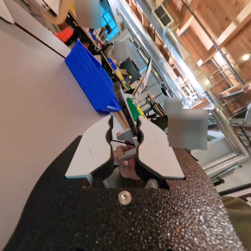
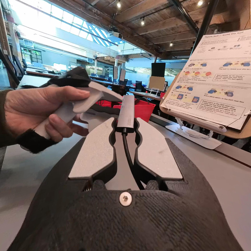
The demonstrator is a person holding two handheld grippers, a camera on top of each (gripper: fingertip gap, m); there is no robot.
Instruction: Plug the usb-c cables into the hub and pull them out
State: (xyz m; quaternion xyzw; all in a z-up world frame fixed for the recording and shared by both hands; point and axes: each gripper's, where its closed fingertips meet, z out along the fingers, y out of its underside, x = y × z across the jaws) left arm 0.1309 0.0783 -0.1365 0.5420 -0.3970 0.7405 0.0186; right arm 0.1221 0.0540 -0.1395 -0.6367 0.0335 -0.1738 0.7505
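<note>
The grey USB hub point(image 2: 127, 108) stands upright, off the table, in my right gripper point(image 2: 125, 119), which is shut on its lower end. The hub's black cable point(image 2: 127, 149) runs down between the fingers. My left gripper point(image 2: 119, 106), held by a hand point(image 2: 40, 108), has its tips against the hub's left side. In the left wrist view the hub point(image 1: 122, 100) shows its row of side ports between the tips of my left gripper point(image 1: 125, 119). Its jaws stand apart with nothing clamped. A thin black cable point(image 1: 122, 142) crosses the gap. The right gripper's fingers point(image 1: 125, 135) show behind.
A blue bin point(image 1: 92, 81) lies on the white table point(image 1: 34, 95) beyond the hub. An instruction sheet on a wooden stand point(image 2: 210, 88) stands at the right on the table point(image 2: 203, 169). Red bins point(image 2: 144, 110) sit behind the hub. Only a small space, under 4 cm, lies between the two pairs of fingers.
</note>
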